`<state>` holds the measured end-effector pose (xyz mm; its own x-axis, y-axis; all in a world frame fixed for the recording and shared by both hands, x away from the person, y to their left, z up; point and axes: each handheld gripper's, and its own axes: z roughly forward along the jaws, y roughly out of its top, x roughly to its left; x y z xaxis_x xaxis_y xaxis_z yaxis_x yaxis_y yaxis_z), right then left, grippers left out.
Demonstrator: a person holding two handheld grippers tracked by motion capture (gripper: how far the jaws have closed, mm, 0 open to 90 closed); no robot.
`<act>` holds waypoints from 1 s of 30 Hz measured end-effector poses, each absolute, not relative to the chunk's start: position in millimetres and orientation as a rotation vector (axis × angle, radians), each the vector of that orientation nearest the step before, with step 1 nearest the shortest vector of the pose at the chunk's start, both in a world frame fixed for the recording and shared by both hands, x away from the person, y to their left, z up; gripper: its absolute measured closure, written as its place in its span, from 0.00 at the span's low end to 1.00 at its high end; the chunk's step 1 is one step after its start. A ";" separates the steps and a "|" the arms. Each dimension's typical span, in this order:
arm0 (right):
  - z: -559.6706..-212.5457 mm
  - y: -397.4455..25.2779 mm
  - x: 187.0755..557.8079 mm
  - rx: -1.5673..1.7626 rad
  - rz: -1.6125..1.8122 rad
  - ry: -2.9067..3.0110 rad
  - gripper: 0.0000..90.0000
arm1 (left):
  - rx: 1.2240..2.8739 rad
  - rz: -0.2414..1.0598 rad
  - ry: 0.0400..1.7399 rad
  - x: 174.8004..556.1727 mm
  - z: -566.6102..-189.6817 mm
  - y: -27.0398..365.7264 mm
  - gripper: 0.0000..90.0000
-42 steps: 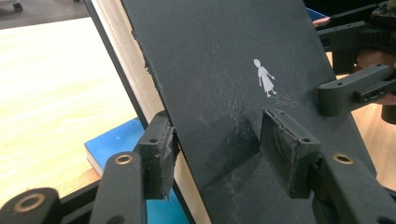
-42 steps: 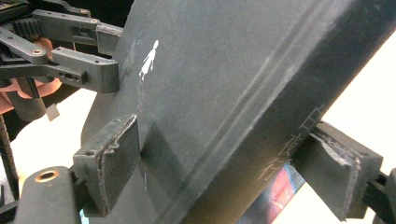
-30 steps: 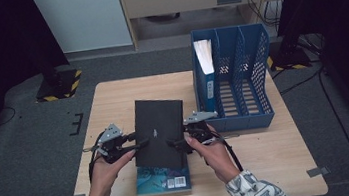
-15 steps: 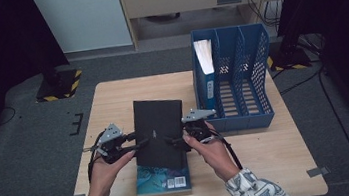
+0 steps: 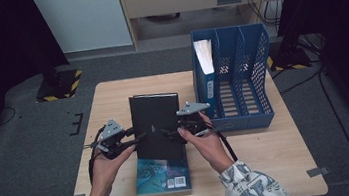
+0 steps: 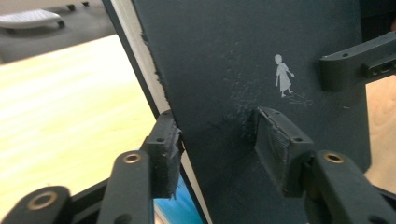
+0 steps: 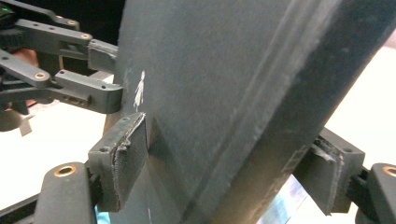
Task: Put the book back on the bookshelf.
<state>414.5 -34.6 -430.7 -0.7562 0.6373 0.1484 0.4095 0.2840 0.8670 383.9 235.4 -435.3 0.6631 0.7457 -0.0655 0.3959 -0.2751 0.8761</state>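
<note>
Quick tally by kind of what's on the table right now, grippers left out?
Books: 2, the black book held between both grippers and the teal book lying flat under it.
File racks: 1, the blue file rack.
White papers: 1 bundle, the white papers standing in the rack's left slot.
Total: 4

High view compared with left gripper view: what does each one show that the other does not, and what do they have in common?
High view alone: the blue file rack with a white paper in its left slot, the teal book lying flat under the lifted one, and both hands.

Left gripper view alone: the small white figure printed on the black book, and the left tool with one pad on the cover and the other behind the book's edge.

Both: the black book held up off the table between the two tools, with the right tool clamped on the opposite edge.
</note>
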 end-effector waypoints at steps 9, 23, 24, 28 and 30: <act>-425.1 -24.8 429.6 0.918 1.429 2.257 0.26 | 1.893 0.535 0.916 397.7 -432.9 234.4 0.60; -433.5 -33.4 414.6 0.849 1.458 2.215 0.29 | 1.904 0.593 0.888 373.0 -437.3 228.1 0.64; -432.6 -33.5 410.7 0.839 1.462 2.217 0.29 | 1.899 0.584 0.893 371.6 -437.4 228.9 0.64; -429.4 -34.4 402.5 0.840 1.478 2.238 0.29 | 1.870 0.572 0.904 365.8 -440.1 230.1 0.62; -428.3 -35.0 399.5 0.835 1.485 2.250 0.29 | 1.864 0.578 0.908 362.8 -442.7 231.1 0.60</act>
